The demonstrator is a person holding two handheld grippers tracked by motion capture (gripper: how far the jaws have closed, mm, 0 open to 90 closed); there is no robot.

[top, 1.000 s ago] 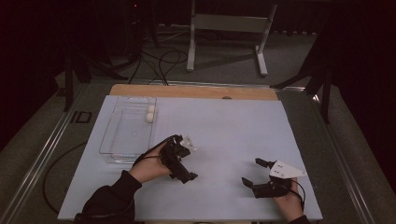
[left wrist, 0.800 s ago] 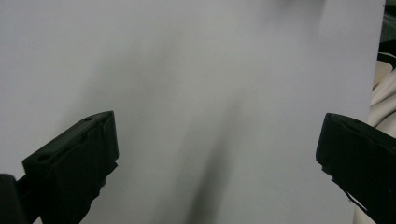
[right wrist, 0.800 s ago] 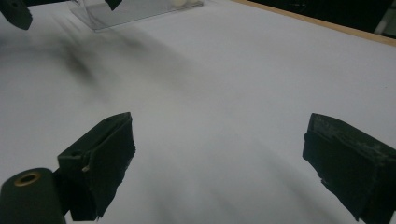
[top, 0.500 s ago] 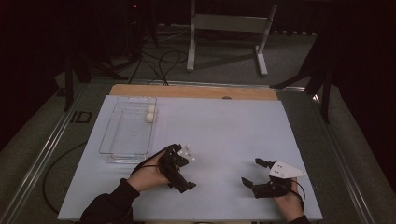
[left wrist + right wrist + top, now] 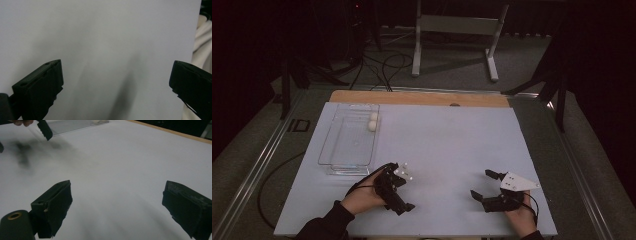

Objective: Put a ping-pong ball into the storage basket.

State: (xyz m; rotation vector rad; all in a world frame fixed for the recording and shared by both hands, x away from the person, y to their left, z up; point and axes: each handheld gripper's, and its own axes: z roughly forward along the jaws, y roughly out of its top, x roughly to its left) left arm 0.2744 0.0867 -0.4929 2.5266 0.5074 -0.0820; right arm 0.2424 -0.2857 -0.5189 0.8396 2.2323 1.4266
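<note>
Clear tray (image 5: 347,145) sits on the counter (image 5: 447,145) at far left, two white balls (image 5: 372,122) in its far corner. Left tongs (image 5: 401,200) just beside its near end, jaws apart, empty. Right tongs (image 5: 482,186) well apart, jaws apart, empty.

Looks like a lab or test room: dark all round, white table (image 5: 452,145), cables (image 5: 382,65) on floor, metal stand (image 5: 457,30) at back.
</note>
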